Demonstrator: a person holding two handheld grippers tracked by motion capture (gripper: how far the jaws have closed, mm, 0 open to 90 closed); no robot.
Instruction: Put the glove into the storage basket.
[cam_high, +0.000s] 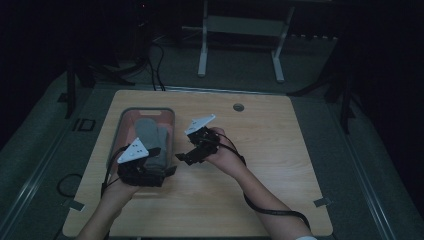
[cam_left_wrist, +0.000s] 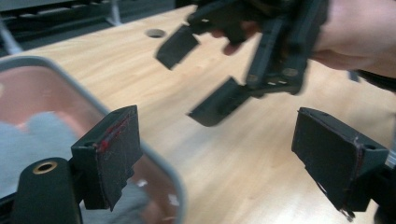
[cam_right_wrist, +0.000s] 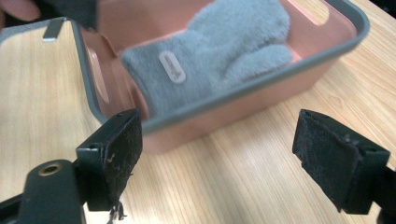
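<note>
Hovering over the near end of the pink tray (cam_high: 171, 117), the left gripper (cam_high: 142, 175) has its jaws spread with nothing between them; one jaw hangs above the tray's grey rim, the other over bare wood. Just beside the tray's right wall, the right gripper (cam_high: 186, 156) points at it, jaws spread wide and empty above the wooden surface (cam_high: 270, 150). Inside the tray lie grey fluffy socks (cam_right_wrist: 219, 51), one bearing a small oval label, reaching toward the tray's far end. Beyond the tray, a round hole (cam_high: 238, 107) sits in the surface.
</note>
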